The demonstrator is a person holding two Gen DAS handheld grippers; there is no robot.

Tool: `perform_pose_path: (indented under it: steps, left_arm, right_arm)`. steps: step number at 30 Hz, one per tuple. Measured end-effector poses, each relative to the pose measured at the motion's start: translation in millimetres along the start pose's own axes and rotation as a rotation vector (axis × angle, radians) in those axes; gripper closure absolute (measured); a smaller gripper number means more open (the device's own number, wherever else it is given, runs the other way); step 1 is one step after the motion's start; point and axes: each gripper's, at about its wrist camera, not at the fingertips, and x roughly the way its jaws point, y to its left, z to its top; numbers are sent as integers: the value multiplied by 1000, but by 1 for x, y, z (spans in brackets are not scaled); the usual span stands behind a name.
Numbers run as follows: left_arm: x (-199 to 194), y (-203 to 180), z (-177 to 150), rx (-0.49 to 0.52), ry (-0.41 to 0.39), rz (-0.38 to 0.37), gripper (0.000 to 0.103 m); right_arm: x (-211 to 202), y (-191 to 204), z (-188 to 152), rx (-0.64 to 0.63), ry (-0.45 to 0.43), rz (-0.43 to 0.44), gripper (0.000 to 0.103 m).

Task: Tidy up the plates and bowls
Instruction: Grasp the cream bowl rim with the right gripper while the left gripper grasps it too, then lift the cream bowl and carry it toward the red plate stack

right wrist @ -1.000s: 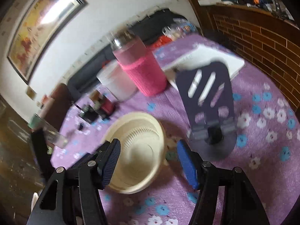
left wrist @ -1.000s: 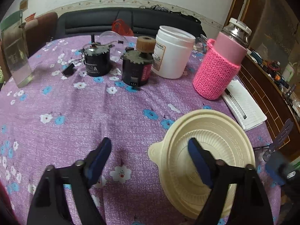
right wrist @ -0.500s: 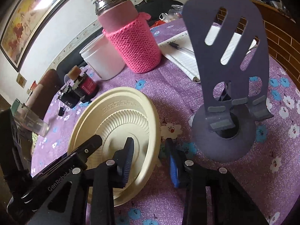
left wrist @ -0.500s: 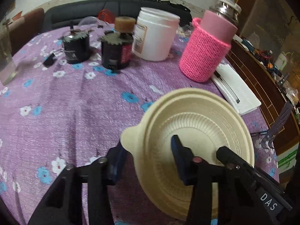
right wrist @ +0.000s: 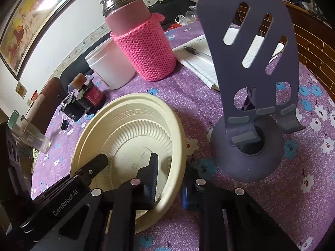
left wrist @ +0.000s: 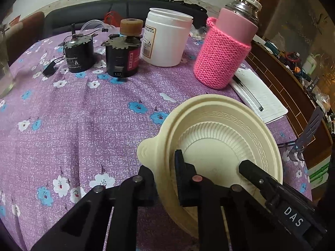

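The right gripper (right wrist: 167, 175) had just been closing and pinched the right rim of the cream plate (right wrist: 134, 129), one pad inside, one outside. The left gripper's finger (right wrist: 92, 167) reached over the plate's left side. Right of the plate stood a purple slotted stand (right wrist: 251, 96); beyond the plate, a pink-sleeved flask (right wrist: 146, 48).

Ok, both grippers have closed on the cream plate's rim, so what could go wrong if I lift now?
1. The left gripper and right gripper, whose jaws have just been closing, pinch opposite edges of the cream plate; uneven lifting could bend or tear it.
2. The purple stand sits close beside the right gripper and might get knocked.
3. The pink-sleeved flask stands just beyond the plate.
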Motion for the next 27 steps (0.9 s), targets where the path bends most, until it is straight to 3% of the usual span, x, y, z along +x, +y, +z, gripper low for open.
perform_pose_path:
  steps: [10, 27]
  left_arm:
    - [-21, 3, -1, 21, -46, 46, 90]
    - [-99, 40, -25, -31, -110, 158, 89]
  right_arm:
    - [-5, 12, -2, -43, -12, 20, 86]
    - [-25, 66, -31, -149, -22, 167, 86]
